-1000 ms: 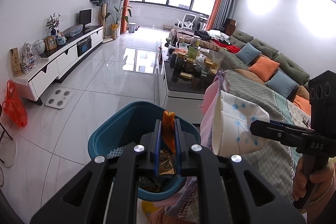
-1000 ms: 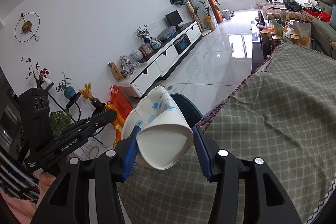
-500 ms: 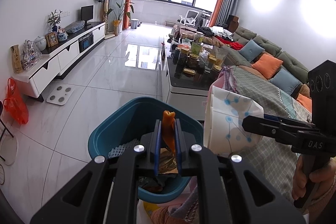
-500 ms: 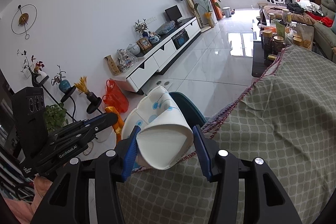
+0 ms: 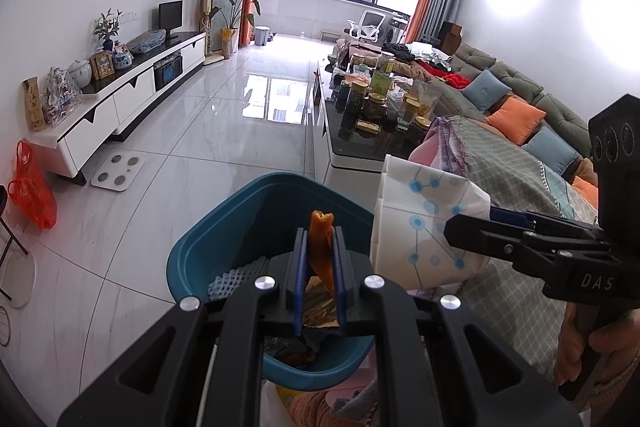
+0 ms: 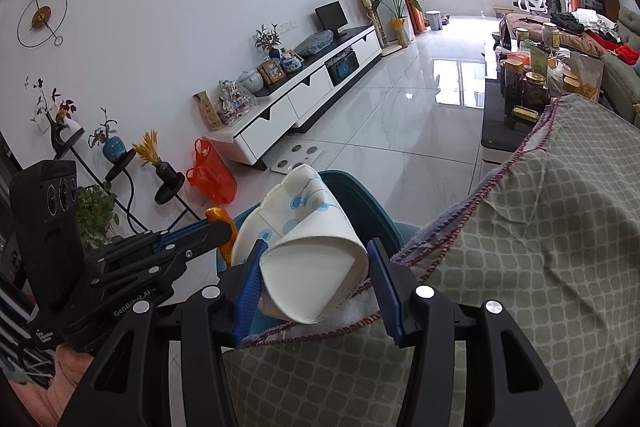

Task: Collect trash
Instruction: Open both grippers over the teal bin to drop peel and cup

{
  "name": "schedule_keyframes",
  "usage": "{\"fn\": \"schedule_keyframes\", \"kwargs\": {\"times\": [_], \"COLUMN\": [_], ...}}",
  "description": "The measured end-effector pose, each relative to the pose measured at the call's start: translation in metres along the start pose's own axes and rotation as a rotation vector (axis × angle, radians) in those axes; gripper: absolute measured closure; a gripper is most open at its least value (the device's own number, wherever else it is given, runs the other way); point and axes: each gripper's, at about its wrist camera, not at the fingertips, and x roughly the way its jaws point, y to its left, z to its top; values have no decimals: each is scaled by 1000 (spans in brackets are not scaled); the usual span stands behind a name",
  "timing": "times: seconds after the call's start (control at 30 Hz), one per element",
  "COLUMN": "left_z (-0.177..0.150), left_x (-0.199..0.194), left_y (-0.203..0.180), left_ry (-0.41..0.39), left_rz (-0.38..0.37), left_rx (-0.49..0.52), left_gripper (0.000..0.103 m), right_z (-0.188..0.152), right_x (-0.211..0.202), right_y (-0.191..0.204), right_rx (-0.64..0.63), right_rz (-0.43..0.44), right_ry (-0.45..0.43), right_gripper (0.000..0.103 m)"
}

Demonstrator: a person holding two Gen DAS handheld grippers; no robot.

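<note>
Orange peel strip (image 5: 320,247) is sitting pinched in your left gripper (image 5: 319,269) above the teal plastic bin (image 5: 224,243), while your right gripper (image 6: 316,277) is squeezing a crushed white paper cup with blue dots (image 6: 304,247) just beside the bin's rim, over the green quilted cover (image 6: 540,247)

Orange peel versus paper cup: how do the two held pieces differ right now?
The orange peel is a thin orange strip, pinched by the nearly shut left tool; the paper cup is bulky, white with blue dots, crushed, held in the half-open right tool. The peel hangs over the blue bin; the cup sits at the bin's edge. Both are gripped trash.
</note>
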Motion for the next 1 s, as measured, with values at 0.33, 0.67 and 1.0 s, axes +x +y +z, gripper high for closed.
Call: {"fn": "schedule_keyframes", "kwargs": {"times": [0.33,0.67,1.0], "left_z": [-2,-3,-6], "left_x": [8,17,12], "left_y": [4,16,21], "left_ry": [20,43,21], "left_rz": [7,11,-6], "left_rx": [-9,-48,-61], "left_gripper": [90,78,67], "right_z": [5,7,2], "right_x": [18,32,17], "right_y": [4,1,-11], "right_rx": [-1,17,44], "right_rz": [-12,0,8], "right_ry": [24,44,18], "right_gripper": [52,46,45]}}
